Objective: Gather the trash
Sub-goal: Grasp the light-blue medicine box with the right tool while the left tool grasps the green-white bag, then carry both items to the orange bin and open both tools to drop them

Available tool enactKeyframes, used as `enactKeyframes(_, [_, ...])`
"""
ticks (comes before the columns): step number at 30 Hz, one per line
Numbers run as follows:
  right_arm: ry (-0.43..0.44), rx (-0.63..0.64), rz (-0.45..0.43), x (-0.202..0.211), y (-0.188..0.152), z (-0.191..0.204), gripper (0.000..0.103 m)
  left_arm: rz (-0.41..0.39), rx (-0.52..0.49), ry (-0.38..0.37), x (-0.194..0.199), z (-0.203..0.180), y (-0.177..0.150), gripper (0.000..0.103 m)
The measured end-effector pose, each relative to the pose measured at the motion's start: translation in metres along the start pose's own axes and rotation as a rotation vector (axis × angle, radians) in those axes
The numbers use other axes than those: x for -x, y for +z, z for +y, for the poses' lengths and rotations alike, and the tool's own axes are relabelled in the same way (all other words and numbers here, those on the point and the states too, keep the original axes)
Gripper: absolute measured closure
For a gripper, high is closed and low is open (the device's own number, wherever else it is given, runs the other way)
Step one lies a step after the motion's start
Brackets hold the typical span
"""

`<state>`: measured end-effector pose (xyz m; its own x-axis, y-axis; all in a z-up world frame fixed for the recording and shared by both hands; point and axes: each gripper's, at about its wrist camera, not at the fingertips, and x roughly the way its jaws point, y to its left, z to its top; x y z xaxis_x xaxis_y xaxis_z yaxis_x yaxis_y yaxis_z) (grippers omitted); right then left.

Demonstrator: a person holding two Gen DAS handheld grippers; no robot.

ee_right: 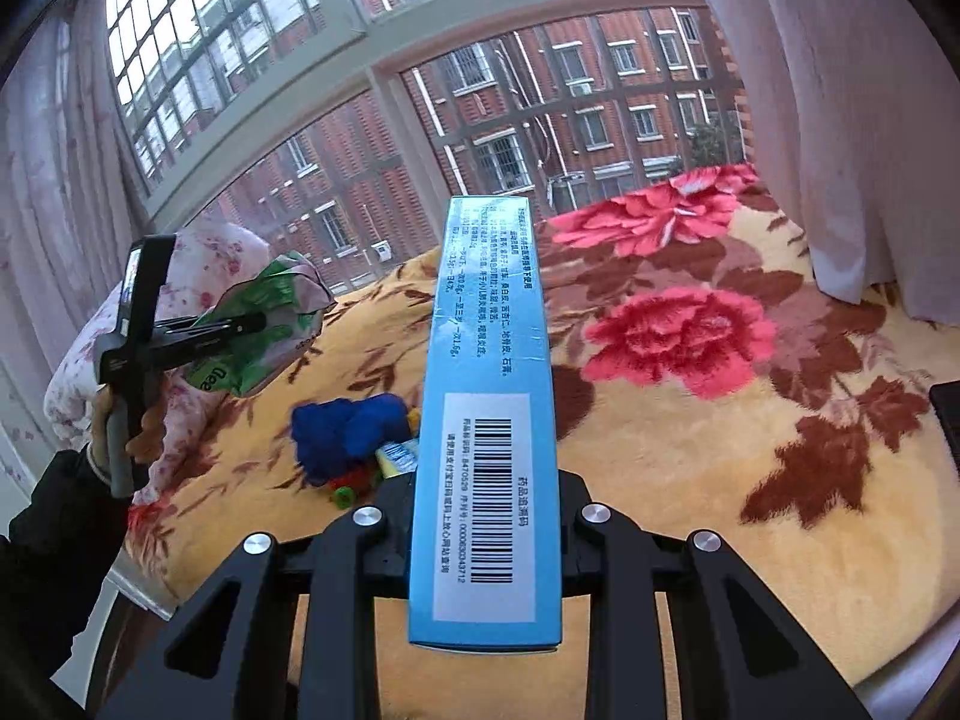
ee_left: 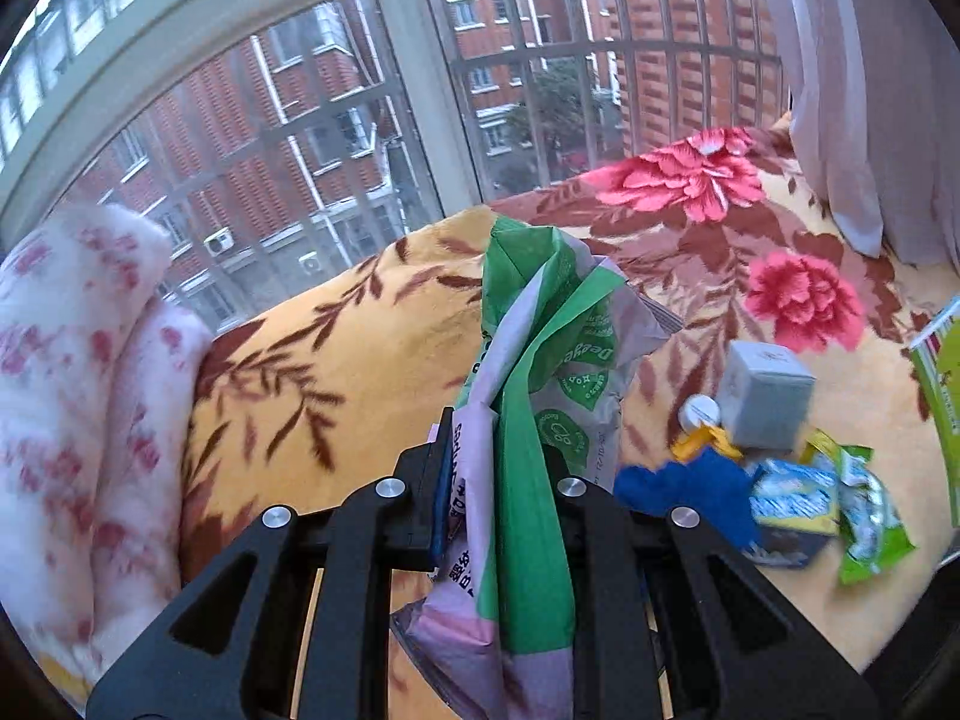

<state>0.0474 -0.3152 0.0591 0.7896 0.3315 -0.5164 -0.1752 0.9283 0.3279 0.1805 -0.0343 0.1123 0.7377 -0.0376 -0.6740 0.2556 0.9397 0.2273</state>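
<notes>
My left gripper (ee_left: 498, 468) is shut on a crumpled green and white plastic wrapper (ee_left: 540, 348) and holds it above the flowered blanket (ee_left: 336, 360). The wrapper also shows in the right wrist view (ee_right: 264, 324), held in the left gripper (ee_right: 240, 324). My right gripper (ee_right: 486, 492) is shut on a long blue carton with a barcode (ee_right: 489, 420), held up above the bed. More trash lies on the blanket: a grey cube box (ee_left: 765, 393), a blue and yellow packet (ee_left: 792, 504), a green wrapper (ee_left: 864, 516).
A blue cloth lump (ee_left: 690, 492) lies beside the trash; it also shows in the right wrist view (ee_right: 348, 426). A white and pink quilt (ee_left: 78, 390) is piled at the left. The barred window (ee_left: 360, 150) is behind the bed. A pale curtain (ee_left: 852, 90) hangs at the right.
</notes>
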Motion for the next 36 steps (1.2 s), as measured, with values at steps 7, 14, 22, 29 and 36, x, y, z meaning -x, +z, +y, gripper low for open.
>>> enactKeyframes(7, [0.064,0.047,0.032,0.028,-0.019,0.028,0.076,0.013,0.034,0.024,0.058,-0.03,-0.059,0.088])
enactKeyframes(14, [0.135,0.069,0.094,0.048,-0.055,0.057,0.076,0.03,0.035,0.021,0.103,-0.063,-0.125,0.088])
enactKeyframes(22, [0.168,0.094,0.146,0.07,-0.093,0.079,0.076,0.074,0.052,-0.041,0.134,-0.088,-0.188,0.088])
enactKeyframes(29, [0.192,0.152,0.198,0.093,-0.128,0.101,0.076,0.103,0.018,-0.111,0.157,-0.106,-0.236,0.088])
enactKeyframes(36, [0.192,0.203,0.295,0.101,-0.168,0.11,0.076,0.183,-0.04,-0.205,0.159,-0.122,-0.289,0.088])
